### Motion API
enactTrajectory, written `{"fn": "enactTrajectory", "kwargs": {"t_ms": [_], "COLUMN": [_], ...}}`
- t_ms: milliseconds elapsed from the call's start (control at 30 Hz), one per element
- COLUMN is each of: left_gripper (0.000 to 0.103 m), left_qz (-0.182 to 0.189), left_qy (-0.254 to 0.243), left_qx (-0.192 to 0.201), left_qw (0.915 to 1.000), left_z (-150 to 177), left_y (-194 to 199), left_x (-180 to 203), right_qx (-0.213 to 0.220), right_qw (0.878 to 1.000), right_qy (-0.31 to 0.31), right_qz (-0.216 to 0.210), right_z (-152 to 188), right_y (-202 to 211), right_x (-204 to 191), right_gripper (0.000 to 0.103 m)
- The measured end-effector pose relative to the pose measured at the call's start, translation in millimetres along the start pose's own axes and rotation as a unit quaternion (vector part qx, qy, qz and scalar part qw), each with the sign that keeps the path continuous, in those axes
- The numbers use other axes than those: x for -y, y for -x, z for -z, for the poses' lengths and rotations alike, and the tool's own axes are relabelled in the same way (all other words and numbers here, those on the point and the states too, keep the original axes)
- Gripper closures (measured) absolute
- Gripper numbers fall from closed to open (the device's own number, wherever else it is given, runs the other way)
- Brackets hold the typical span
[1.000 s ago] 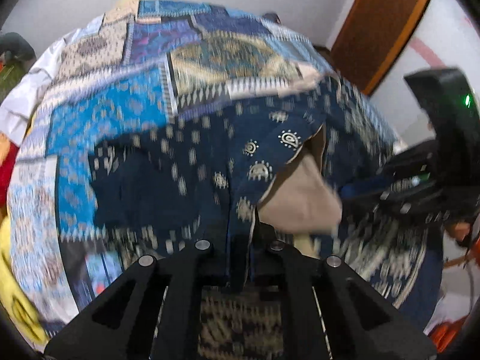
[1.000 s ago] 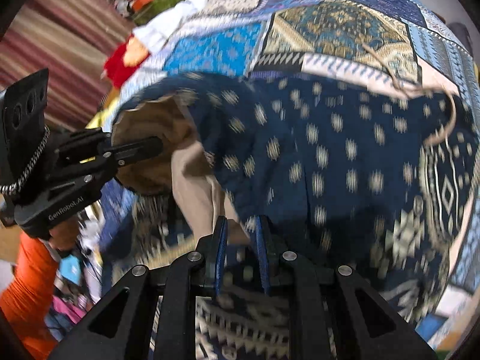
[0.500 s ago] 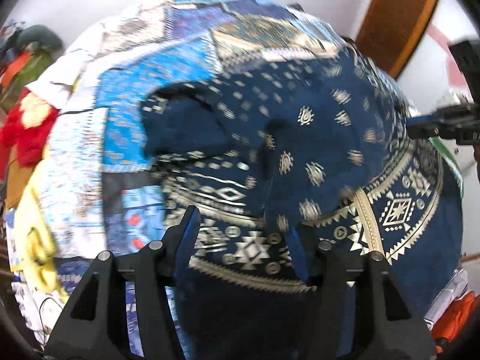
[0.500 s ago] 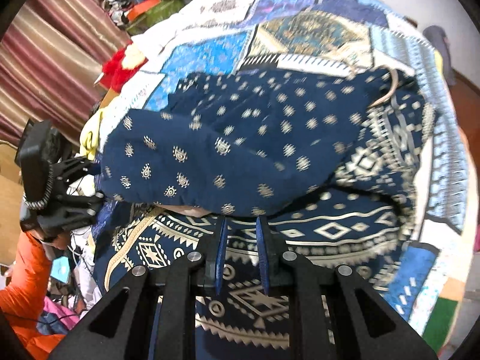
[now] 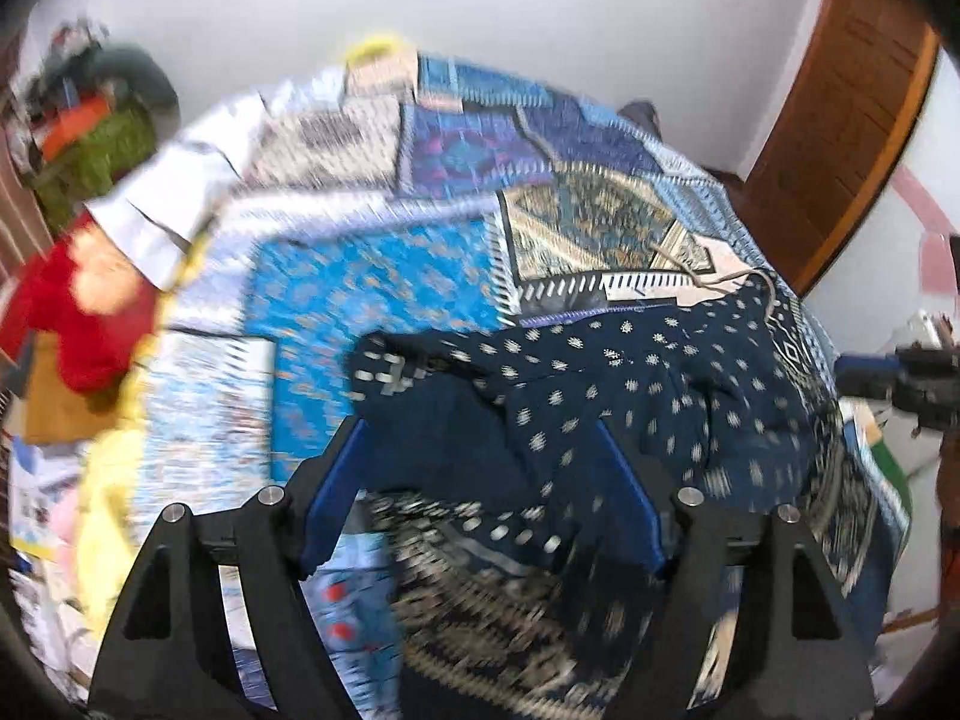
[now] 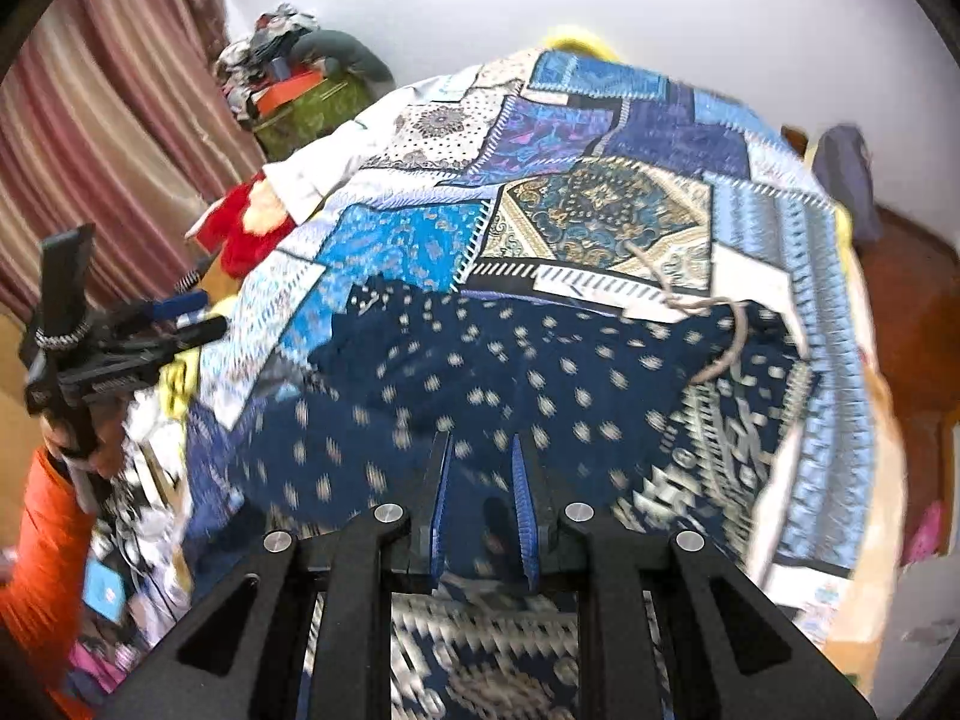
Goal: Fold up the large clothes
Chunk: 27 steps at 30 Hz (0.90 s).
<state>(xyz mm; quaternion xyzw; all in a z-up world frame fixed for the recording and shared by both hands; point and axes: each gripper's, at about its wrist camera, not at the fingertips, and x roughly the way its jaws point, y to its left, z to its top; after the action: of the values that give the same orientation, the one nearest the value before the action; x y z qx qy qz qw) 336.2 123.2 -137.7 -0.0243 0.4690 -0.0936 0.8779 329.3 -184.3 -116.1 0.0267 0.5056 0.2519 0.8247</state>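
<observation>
Left gripper (image 5: 480,438): jaws wide and opening, blue pads clear of the cloth, nothing held. Right gripper (image 6: 480,450): jaws nearly closed with a narrow gap; nothing seen pinched between the pads.

Navy garment (image 6: 510,372), pale dot print, patterned border at the near hem, lies bunched and partly folded on the near half of the bed, below both grippers. A tan cord (image 6: 714,330) trails off its far right corner.

Under it, a patchwork bedspread (image 6: 600,138) in blue, cream and purple blocks covers the bed to the far edge.

Left of the bed: red soft item (image 6: 240,234), then striped curtain (image 6: 102,120). Far left corner, a heap of clothes (image 6: 300,72). White wall (image 5: 540,12) behind. Wooden door (image 5: 840,120) at far right. An orange sleeve (image 6: 42,540) shows at the left edge of the right wrist view.
</observation>
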Motion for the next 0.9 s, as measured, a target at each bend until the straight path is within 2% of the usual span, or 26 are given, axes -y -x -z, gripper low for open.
{"fn": "enactTrajectory", "kwargs": {"t_ms": [100, 167, 300, 433, 533, 567, 633, 767, 900], "left_gripper": [0.028, 0.028, 0.028, 0.028, 0.027, 0.027, 0.026, 0.024, 0.02], "left_qz": [0.022, 0.045, 0.075, 0.067, 0.048, 0.037, 0.036, 0.052, 0.031], "left_qy": [0.008, -0.006, -0.037, -0.085, -0.109, -0.108, -0.083, -0.029, -0.029], "left_qx": [-0.051, -0.069, -0.077, -0.087, -0.095, -0.086, -0.085, -0.1, -0.093], "left_qw": [0.9984, 0.9966, 0.9935, 0.9903, 0.9884, 0.9896, 0.9922, 0.9932, 0.9947], "left_z": [-4, 3, 30, 65, 84, 91, 94, 98, 108], "left_y": [-46, -63, -68, -62, -64, -63, -65, -73, -70], "left_x": [15, 30, 53, 73, 85, 86, 82, 71, 69], "right_qx": [-0.039, -0.06, -0.085, -0.108, -0.098, -0.088, -0.071, -0.062, -0.052], "right_qw": [0.998, 0.996, 0.995, 0.993, 0.992, 0.991, 0.988, 0.969, 0.954], "right_qy": [-0.049, -0.063, -0.042, 0.008, 0.055, 0.071, 0.104, 0.176, 0.207], "right_qz": [-0.029, -0.028, 0.008, 0.036, 0.061, 0.068, 0.093, 0.161, 0.209], "right_z": [-12, -11, 5, 35, 54, 58, 68, 86, 94], "right_y": [-37, -56, -77, -78, -69, -65, -62, -71, -66], "right_x": [11, 15, 18, 19, 13, 10, 2, -12, -18], "right_gripper": [0.088, 0.088, 0.088, 0.088, 0.088, 0.088, 0.088, 0.088, 0.088]}}
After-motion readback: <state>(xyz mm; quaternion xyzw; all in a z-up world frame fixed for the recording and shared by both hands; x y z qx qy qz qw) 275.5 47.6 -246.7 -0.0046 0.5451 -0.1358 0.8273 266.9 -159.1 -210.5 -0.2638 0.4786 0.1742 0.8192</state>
